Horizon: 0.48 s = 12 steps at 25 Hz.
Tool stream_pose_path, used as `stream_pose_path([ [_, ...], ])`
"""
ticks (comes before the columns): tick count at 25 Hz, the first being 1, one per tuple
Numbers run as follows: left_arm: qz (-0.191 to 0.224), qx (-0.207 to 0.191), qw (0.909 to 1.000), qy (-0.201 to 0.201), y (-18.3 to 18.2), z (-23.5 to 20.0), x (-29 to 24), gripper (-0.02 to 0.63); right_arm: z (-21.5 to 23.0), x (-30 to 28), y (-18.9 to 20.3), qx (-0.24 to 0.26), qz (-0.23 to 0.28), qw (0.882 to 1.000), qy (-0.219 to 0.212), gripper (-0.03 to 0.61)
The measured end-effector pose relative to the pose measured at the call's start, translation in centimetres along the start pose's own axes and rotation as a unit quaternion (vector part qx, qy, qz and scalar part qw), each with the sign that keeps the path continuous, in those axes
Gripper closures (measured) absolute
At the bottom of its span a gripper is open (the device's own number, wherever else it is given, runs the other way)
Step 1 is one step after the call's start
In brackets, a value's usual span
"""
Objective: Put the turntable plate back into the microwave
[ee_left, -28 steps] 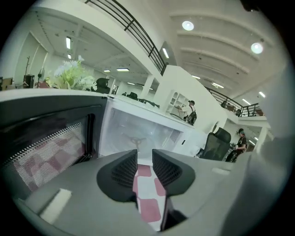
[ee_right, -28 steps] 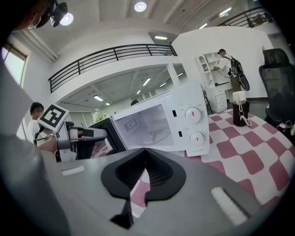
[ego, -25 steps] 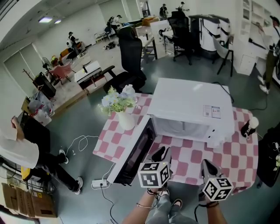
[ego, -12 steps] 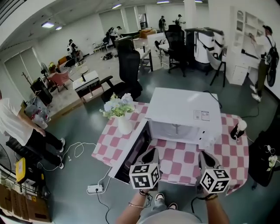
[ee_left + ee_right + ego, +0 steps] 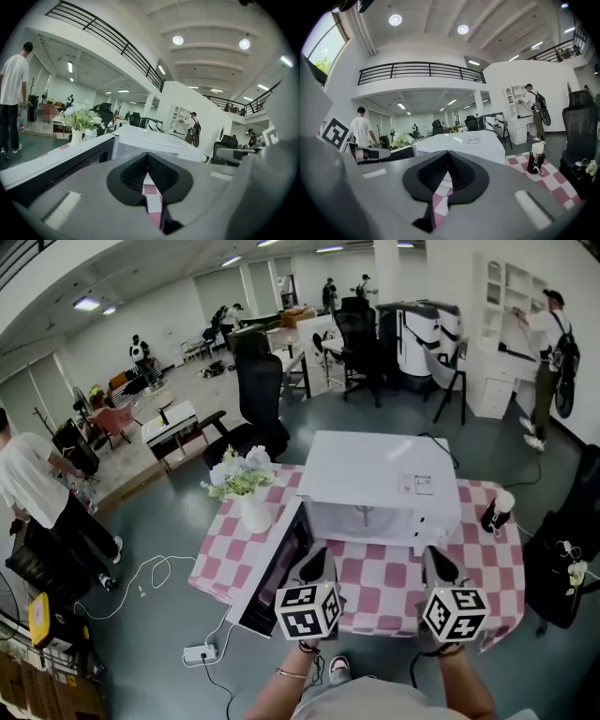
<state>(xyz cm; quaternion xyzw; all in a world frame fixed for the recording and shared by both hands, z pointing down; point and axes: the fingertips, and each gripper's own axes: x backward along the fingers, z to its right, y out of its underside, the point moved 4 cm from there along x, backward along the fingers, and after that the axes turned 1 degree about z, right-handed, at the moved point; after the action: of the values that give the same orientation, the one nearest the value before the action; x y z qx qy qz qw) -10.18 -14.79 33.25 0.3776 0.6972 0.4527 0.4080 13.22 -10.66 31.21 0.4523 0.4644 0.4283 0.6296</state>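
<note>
- One microwave [image 5: 380, 486], door [image 5: 275, 570] open past the desk [image 5: 386, 585] edge.
- One vase [image 5: 253, 512], one bottle [image 5: 495, 512], at opposite ends.
- Left claw [image 5: 316, 564], right claw [image 5: 437, 564]: closed, empty.

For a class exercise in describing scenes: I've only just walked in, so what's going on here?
A person holds a two-jaw gripper in each hand in front of a white microwave on a pink checked table. Its door stands open to the left. The left gripper and right gripper are both shut and empty, near the table's front edge. No turntable plate is in either, and the oven's inside is too small to read.
</note>
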Motion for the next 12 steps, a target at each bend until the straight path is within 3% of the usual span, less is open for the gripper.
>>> stream_pose_path([
  [4, 0.001, -0.001, 1.0000, 0.001, -0.2, 0.2, -0.1, 0.615, 0.2, 0.6, -0.9, 0.033, 0.019, 0.999, 0.017, 0.570],
  [12, 0.000, 0.000, 1.0000, 0.005, 0.0, 1.1, -1.1, 0.615, 1.4, 0.4, -1.7, 0.019, 0.029, 0.999, 0.025, 0.569],
])
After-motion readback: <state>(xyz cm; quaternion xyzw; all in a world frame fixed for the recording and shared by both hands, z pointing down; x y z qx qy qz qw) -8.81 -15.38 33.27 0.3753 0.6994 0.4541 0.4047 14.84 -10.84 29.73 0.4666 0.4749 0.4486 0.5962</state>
